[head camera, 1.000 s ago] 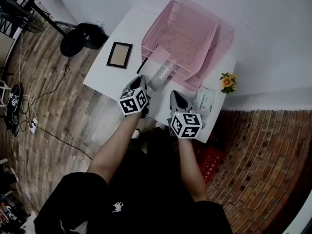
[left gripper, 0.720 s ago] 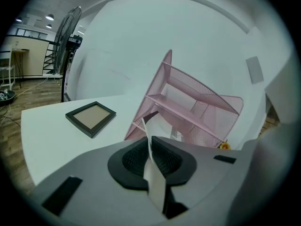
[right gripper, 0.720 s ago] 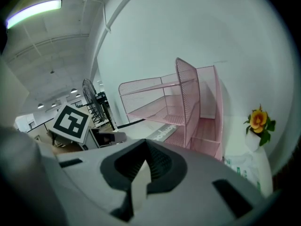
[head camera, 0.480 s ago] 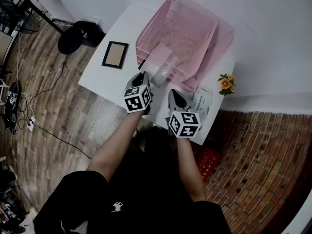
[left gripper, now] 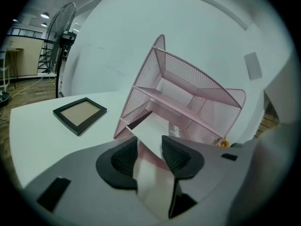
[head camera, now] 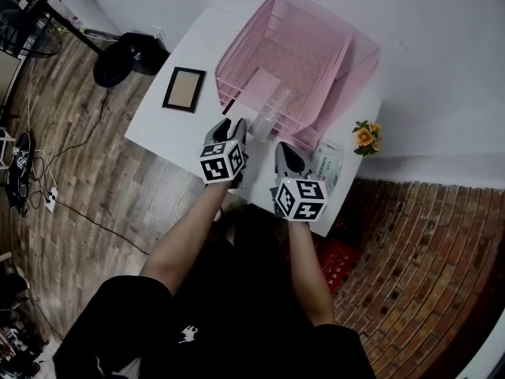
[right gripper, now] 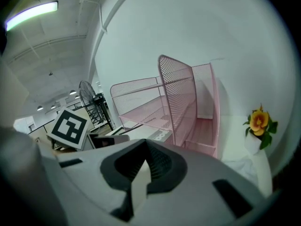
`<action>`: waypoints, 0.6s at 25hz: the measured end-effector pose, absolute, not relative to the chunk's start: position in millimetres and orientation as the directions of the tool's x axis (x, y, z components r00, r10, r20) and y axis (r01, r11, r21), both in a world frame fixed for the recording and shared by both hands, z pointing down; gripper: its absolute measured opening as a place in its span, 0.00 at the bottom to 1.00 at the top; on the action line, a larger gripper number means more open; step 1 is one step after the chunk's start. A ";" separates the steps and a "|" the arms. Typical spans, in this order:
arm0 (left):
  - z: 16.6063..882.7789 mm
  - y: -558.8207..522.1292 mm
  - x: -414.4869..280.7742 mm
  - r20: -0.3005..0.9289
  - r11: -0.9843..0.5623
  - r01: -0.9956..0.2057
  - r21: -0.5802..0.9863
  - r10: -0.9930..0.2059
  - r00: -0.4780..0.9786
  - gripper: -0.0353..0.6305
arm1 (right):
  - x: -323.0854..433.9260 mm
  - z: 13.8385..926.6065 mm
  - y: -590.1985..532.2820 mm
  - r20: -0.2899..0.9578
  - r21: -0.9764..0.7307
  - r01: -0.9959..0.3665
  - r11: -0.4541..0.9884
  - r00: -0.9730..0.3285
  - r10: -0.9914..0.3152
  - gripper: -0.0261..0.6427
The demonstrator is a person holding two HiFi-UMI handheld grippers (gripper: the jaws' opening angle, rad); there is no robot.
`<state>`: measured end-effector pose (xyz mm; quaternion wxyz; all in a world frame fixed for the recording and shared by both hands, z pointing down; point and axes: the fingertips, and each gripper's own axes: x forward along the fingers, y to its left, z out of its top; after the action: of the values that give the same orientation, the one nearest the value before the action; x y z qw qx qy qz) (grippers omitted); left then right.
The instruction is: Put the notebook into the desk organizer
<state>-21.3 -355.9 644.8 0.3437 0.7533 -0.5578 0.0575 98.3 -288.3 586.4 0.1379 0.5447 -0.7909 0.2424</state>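
Observation:
The pink mesh desk organizer (head camera: 316, 30) (left gripper: 188, 76) (right gripper: 178, 88) stands at the back of the white table (head camera: 170, 129). The pale notebook (head camera: 264, 105) (left gripper: 153, 128) (right gripper: 157, 135) lies mostly inside its bottom tier, with its near corner sticking out. My left gripper (head camera: 229, 129) (left gripper: 149, 147) is at that corner. Its jaws are opening, with the corner between the pads and a gap on each side. My right gripper (head camera: 286, 155) (right gripper: 146, 147) hovers just right of it, shut and empty, pointing at the organizer's right side.
A black picture frame (head camera: 183, 90) (left gripper: 80, 113) lies on the table left of the organizer. A small pot of orange flowers (head camera: 365, 135) (right gripper: 257, 121) and a white tissue pack (head camera: 327, 162) sit at the right. A fan base (head camera: 126, 60) stands on the floor.
The notebook has slid further into the organizer's bottom tier, and my left gripper has followed it forward. My right gripper has stayed close beside it.

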 end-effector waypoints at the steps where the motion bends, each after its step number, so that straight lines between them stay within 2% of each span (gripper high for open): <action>1: 645.8 -353.5 -20.7 0.470 -0.163 -0.876 0.454 -0.792 0.391 0.32 | 99.0 586.2 -288.5 0.481 -0.235 -0.929 0.286 -0.367 -0.796 0.04; 3: 648.1 -348.2 -20.3 0.474 -0.205 -0.870 0.447 -0.771 0.425 0.37 | 99.5 585.8 -288.4 0.480 -0.236 -0.930 0.281 -0.363 -0.799 0.04; 10: 656.3 -326.8 -6.0 0.511 -0.374 -0.831 0.411 -0.661 0.550 0.41 | 95.9 583.6 -283.9 0.477 -0.234 -0.934 0.271 -0.353 -0.805 0.04; 15: 663.3 -315.1 10.9 0.562 -0.577 -0.795 0.189 -0.600 0.569 0.41 | 96.2 585.9 -279.2 0.481 -0.235 -0.937 0.260 -0.344 -0.806 0.04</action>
<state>10.9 -315.1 663.3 0.2163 0.8590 -0.4059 0.2248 96.2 -279.2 585.9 0.1331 0.5570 -0.7824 0.2450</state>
